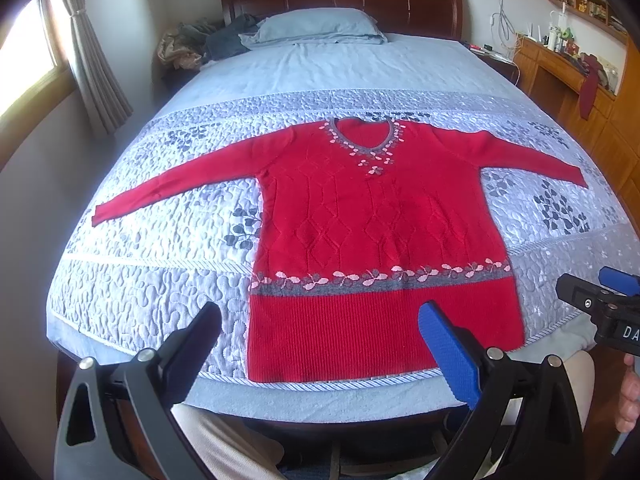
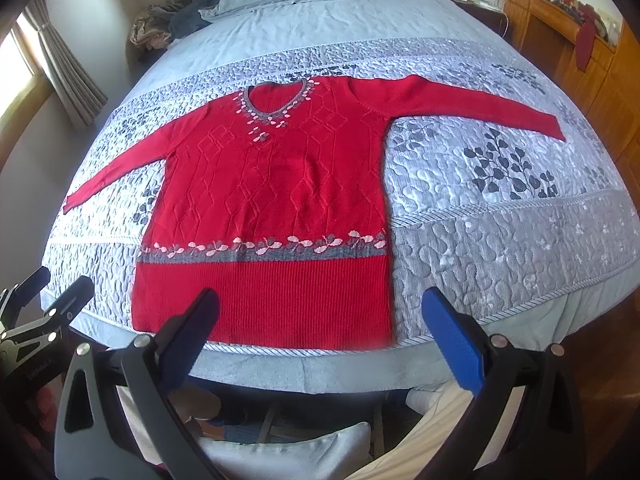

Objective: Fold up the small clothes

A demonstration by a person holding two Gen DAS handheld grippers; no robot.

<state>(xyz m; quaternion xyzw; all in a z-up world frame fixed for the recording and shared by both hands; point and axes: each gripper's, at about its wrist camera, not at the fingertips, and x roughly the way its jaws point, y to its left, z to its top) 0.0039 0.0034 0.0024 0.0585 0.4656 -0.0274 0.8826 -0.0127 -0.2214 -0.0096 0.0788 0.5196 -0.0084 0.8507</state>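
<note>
A red knitted sweater (image 1: 372, 220) with a grey V-neck and a grey-pink flower band lies flat, front up, on the quilted bed, both sleeves spread out. It also shows in the right wrist view (image 2: 272, 200). My left gripper (image 1: 320, 324) is open and empty, held above the hem near the foot edge. My right gripper (image 2: 320, 312) is open and empty, held over the hem's right corner. The right gripper also shows at the right edge of the left wrist view (image 1: 600, 300). The left gripper shows at the left edge of the right wrist view (image 2: 40, 304).
The grey patterned quilt (image 1: 160, 280) covers the bed over a light blue sheet. A blue pillow (image 1: 316, 26) and a heap of clothes (image 1: 200, 42) lie by the wooden headboard. A wooden desk (image 1: 560, 68) stands on the right, a curtained window (image 1: 28, 52) on the left.
</note>
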